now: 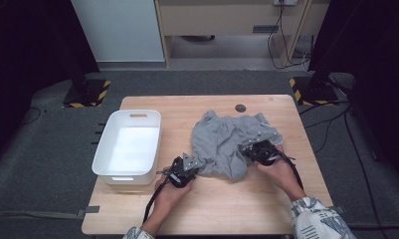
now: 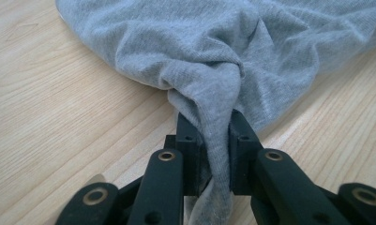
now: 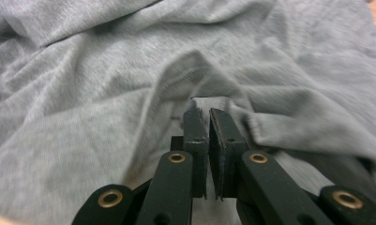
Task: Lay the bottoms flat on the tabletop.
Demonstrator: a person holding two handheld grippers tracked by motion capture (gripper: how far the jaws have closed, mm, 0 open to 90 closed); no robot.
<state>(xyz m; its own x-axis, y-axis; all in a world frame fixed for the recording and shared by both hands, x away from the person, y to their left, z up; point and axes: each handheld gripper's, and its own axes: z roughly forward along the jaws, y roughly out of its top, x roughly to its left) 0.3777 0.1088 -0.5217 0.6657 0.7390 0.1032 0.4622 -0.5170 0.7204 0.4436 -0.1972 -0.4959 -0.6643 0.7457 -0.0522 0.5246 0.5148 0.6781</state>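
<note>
1. Tabletop (image 1: 137,209): pale wood, set on a grey carpeted floor, with the person's forearms reaching in from the near edge.
2. Grey garment (image 1: 227,142): soft knit, crumpled in a loose heap on the right half of the tabletop, just beside the bin and apart from it. Folds run in several directions, and no clean edge or corner can be picked out.
3. White bin (image 1: 101,152): rectangular plastic, nothing inside, on the left half of the tabletop.
4. Left claw (image 2: 213,140): clenched on a gathered twist at the garment's near-left edge, with cloth passing between the pads and hanging out behind.
5. Right claw (image 3: 208,123): jaws nearly together and pressed down into the garment's right side. A thin fold may sit between the pads, though the frames leave this unclear.
6. Risks, as judged:
   - The right claw may have closed on too little cloth, or none, so a lift would leave that side dragging.
   - The left claw holds a bunch, not a flat hem, so the cloth could slide out under a pull.
   - A pull to the left could nudge the bin off its spot.
</note>
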